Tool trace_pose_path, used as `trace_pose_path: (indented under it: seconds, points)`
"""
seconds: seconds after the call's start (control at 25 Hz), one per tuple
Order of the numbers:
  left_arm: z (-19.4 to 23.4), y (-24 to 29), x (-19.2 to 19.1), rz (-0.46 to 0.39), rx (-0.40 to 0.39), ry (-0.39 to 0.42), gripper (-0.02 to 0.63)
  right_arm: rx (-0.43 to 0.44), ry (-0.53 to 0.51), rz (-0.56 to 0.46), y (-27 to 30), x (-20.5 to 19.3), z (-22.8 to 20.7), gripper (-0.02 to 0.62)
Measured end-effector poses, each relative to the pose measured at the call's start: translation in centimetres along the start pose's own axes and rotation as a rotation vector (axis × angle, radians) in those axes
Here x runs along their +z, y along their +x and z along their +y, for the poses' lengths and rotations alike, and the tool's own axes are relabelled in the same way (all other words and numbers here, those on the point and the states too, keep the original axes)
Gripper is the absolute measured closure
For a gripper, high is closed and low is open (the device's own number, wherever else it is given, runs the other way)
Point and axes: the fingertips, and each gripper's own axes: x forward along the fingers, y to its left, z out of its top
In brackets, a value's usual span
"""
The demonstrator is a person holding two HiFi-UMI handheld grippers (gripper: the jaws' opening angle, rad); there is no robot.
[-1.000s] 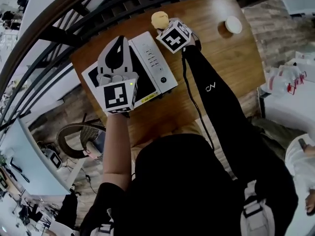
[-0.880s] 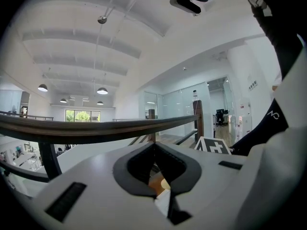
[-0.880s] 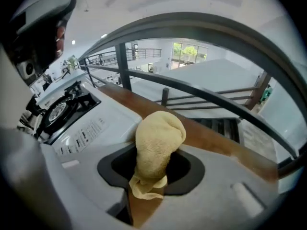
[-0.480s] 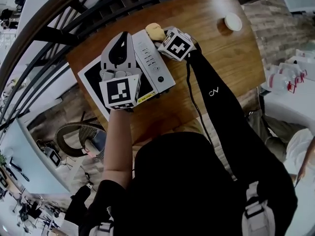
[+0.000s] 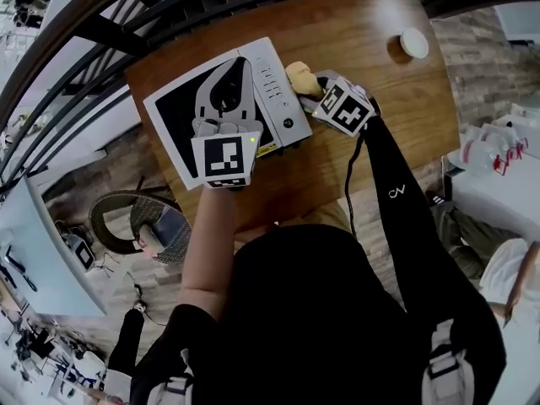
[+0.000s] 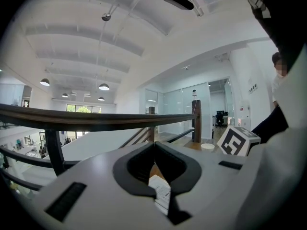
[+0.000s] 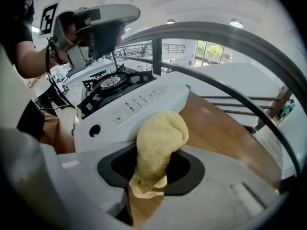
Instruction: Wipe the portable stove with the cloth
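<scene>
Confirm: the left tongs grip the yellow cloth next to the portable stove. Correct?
Not quite: it is the right tongs that grip the yellow cloth next to the portable stove, as the right gripper view shows. The left tongs are shut, with no cloth in them.

No legible text or labels

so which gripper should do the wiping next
Right. The right gripper is shut on the yellow cloth, close beside the stove. The left gripper is shut with no cloth, up over the burner.
</scene>
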Motion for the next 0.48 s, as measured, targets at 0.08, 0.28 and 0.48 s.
trace_pose_path:
  seconds: [0.08, 0.28, 0.48]
  points:
    - [-0.4, -0.8, -0.4, 0.006, -0.001, -0.007, 0.597, -0.001, -0.001, 0.013, -0.5, -1.5, 1.7, 0.459]
    - [-1.0, -2.5, -1.5, 0.021, -0.002, -0.015, 0.597, -0.017, 0.027, 0.053, -1.6, -5.3, 5.6, 0.459]
    - [-0.3, -3.9, -2.9, 0.050, 0.015, -0.023, 0.597, 0.021, 0.076, 0.054, -2.0, -7.0, 8.2, 0.459]
